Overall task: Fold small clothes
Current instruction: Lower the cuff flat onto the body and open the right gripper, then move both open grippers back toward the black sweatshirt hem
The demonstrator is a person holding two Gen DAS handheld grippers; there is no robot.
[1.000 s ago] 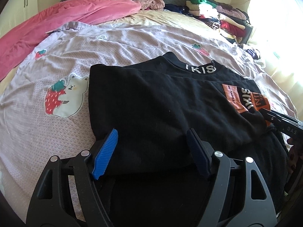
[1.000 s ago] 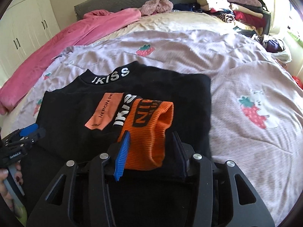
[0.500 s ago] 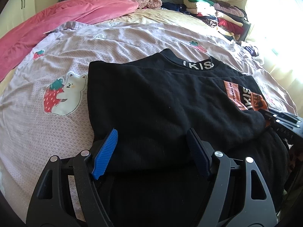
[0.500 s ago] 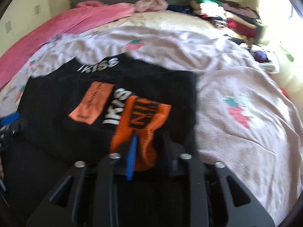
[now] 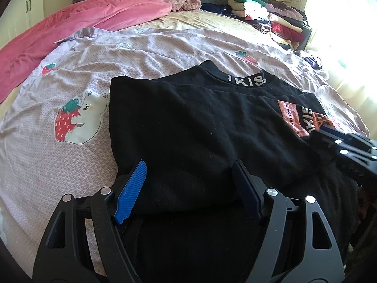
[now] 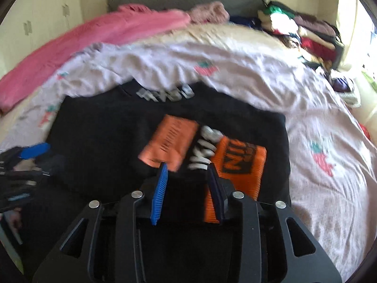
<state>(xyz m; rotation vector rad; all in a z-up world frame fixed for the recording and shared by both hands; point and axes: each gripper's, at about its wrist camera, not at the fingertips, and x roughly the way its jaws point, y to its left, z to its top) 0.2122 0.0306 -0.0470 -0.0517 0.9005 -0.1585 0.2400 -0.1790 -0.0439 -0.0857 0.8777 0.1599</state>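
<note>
1. The black top point(image 5: 188, 127) lies on the bed point(image 5: 165, 42), partly folded, its collar away from us and its orange cuff point(image 6: 238, 162) laid over the chest print.

2. Our left gripper point(image 5: 188, 181) has its jaws wide apart over the near folded edge. The cloth sits between the pads, but we see no pinch. If we lift from here, the edge may simply stay behind.

3. Our right gripper point(image 6: 187, 181) is opening, its jaws fairly narrow, with dark cloth and the printed lettering between them. The cuff sits just outside the right pad. The view is blurred, so we cannot tell whether the pads still catch the fabric. If they do, a sideways move would drag the sleeve out of its fold.

4. The loose sleeve is the weak point. It rests on top with nothing pinning it, so any tug on the body below could slide it askew.

5. The bed is soft and rumpled. Pressing down to crease may bunch the sheet and top together.

6. The two grippers work near one another on the same garment, so uneven pulls would skew the fold.
</note>
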